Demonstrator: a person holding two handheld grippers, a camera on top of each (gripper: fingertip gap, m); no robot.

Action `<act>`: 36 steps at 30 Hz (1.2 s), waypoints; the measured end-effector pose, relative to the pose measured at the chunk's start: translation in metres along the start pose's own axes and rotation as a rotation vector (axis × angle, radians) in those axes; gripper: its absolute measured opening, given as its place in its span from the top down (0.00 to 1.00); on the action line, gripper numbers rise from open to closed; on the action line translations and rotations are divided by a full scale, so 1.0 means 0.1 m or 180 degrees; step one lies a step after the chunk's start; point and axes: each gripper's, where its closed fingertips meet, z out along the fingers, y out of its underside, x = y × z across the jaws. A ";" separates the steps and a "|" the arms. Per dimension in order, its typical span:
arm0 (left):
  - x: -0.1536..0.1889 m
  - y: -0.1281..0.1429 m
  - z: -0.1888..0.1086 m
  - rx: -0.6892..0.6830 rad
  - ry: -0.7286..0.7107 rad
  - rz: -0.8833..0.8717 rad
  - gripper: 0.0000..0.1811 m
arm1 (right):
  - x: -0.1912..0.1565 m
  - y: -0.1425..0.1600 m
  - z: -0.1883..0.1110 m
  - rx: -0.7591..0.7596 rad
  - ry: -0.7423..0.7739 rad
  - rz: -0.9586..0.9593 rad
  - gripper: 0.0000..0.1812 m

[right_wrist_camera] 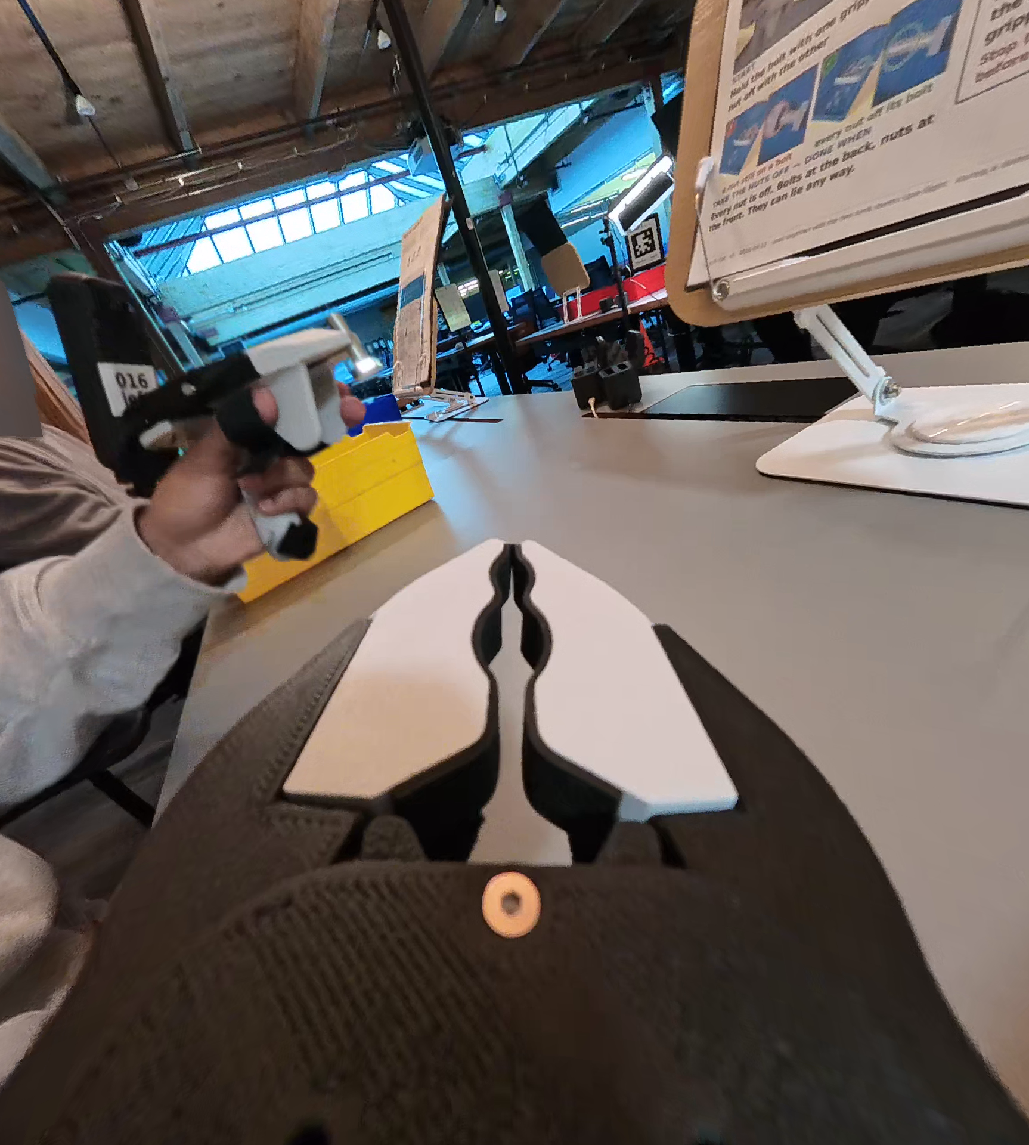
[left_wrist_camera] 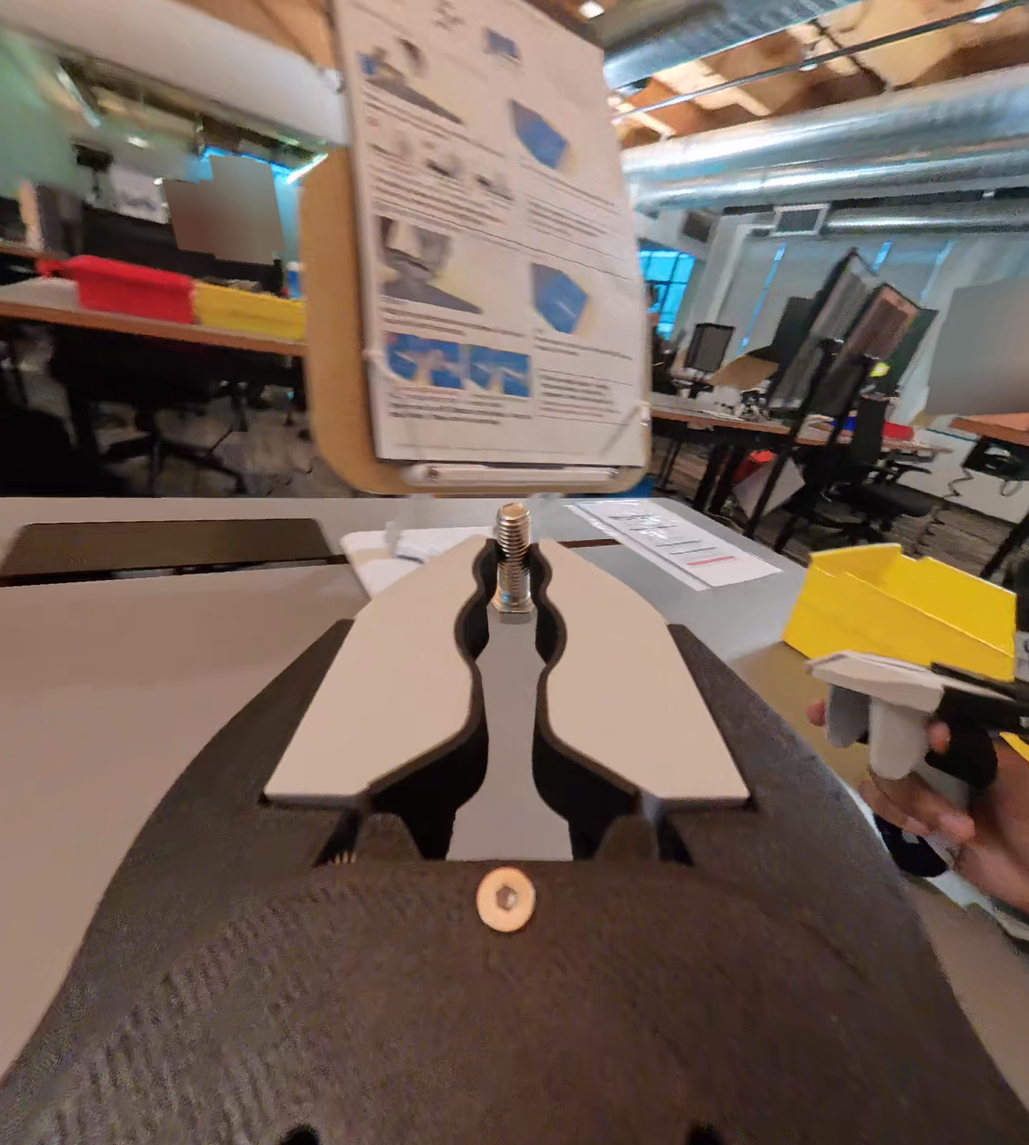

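Bolt (left_wrist_camera: 512, 561) clamped upright in left gripper (left_wrist_camera: 511, 551); right gripper (right_wrist_camera: 512, 551) closed, empty

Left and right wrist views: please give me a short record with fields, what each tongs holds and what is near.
left tongs: shut on a silver bolt, threaded end up, head down between the fingers
right tongs: shut, nothing between the fingers
surface: grey table under both tongs
near right tongs: yellow bin, to its left on the table edge
ahead: printed sheet on a tan board with white stand
hands: a hand grips the left tongs handle
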 end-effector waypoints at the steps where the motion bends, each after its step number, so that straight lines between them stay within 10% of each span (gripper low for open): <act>1: 0.16 0.12 0.07 0.0018 0.0098 -0.0022 0.95 | -0.01 0.01 0.00 -0.0033 0.0000 -0.0057 1.00; 17: 1.17 0.83 0.09 -0.0166 0.1459 0.0135 0.95 | -0.23 0.13 -0.03 -0.0154 -0.0047 -0.0271 0.99; 36: 1.48 1.07 -0.01 -0.0529 0.2173 0.0028 0.95 | -0.62 0.32 0.02 -0.0440 -0.0948 -0.0210 0.91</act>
